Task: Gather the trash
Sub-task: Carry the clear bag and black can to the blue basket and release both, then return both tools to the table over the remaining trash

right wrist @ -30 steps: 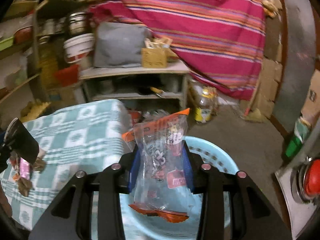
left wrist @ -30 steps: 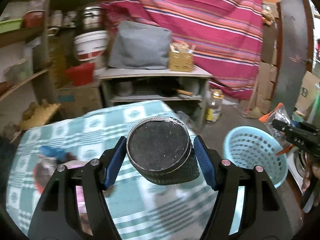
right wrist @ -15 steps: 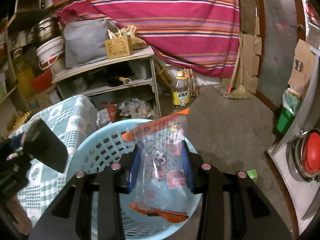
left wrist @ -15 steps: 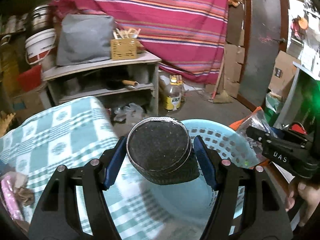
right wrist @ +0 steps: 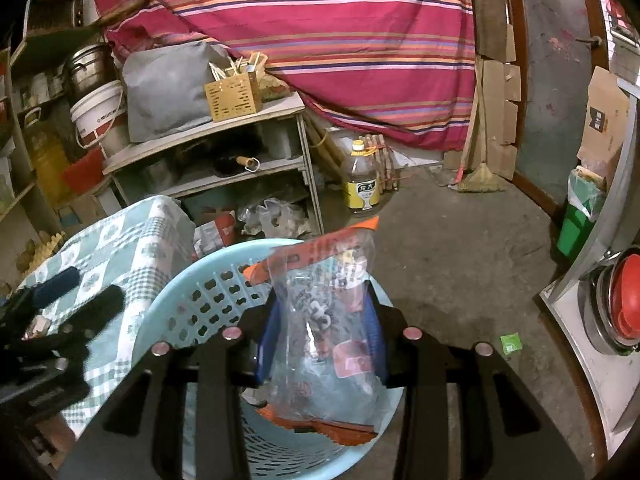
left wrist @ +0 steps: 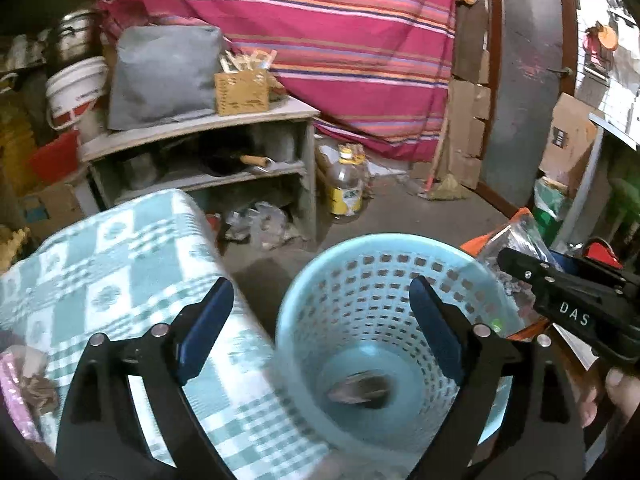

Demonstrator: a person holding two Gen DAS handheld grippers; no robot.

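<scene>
A light blue perforated basket (left wrist: 352, 280) stands on the floor beside the table; it also shows in the right wrist view (right wrist: 192, 300). A dark round cup (left wrist: 360, 390) lies blurred on its bottom. My left gripper (left wrist: 320, 332) is open and empty above the basket. My right gripper (right wrist: 320, 320) is shut on a clear plastic bag with orange edges (right wrist: 328, 320) and holds it over the basket's rim. The bag (left wrist: 508, 240) and the right gripper (left wrist: 568, 304) show at the right of the left wrist view.
A table with a green checked cloth (left wrist: 120, 264) stands left of the basket, with pink wrappers (left wrist: 16, 384) on it. A shelf unit (left wrist: 208, 152), an oil bottle (left wrist: 346, 188) and a striped cloth (left wrist: 320, 40) stand behind. A green bin (right wrist: 580, 216) is at right.
My left gripper has opened and the dark cup has dropped into the basket. The right gripper has kept the bag and moved closer over the basket.
</scene>
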